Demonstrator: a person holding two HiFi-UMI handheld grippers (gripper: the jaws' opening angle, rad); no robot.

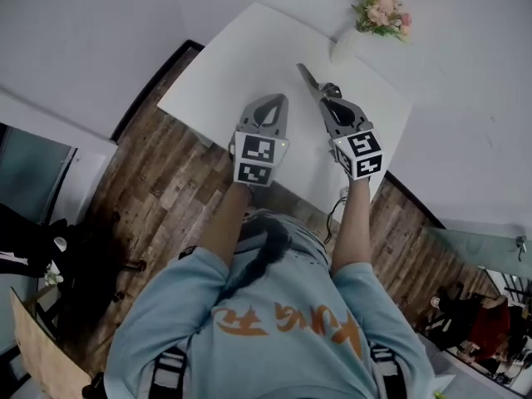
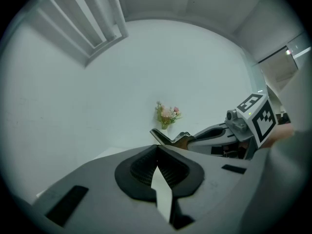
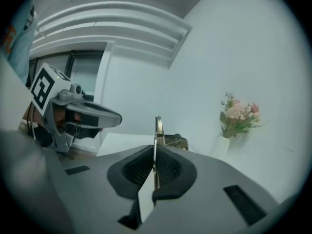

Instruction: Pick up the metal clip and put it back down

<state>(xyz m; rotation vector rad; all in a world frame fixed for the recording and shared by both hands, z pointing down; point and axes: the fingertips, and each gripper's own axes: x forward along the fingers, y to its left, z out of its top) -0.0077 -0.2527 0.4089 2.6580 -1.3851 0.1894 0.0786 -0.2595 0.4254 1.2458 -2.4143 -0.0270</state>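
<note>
In the head view both grippers hang above the white table (image 1: 224, 65). My right gripper (image 1: 326, 91) is shut on the metal clip (image 1: 308, 76), whose flat silver end sticks out past the fingertips, clear of the table. The right gripper view shows the clip (image 3: 158, 126) edge-on, pinched between the black pads (image 3: 170, 167). Beside it on the left, my left gripper (image 1: 282, 100) has its tips together with nothing between them. From the left gripper view, those jaws (image 2: 157, 148) meet at the tips, and the clip (image 2: 165, 137) shows at the nose of the right gripper (image 2: 214, 135).
A white vase (image 1: 345, 44) of pink flowers (image 1: 381, 8) stands at the table's far corner against the wall. Wooden floor (image 1: 158, 181) lies to the left of the table. A cable (image 1: 337, 210) hangs at the table's near edge.
</note>
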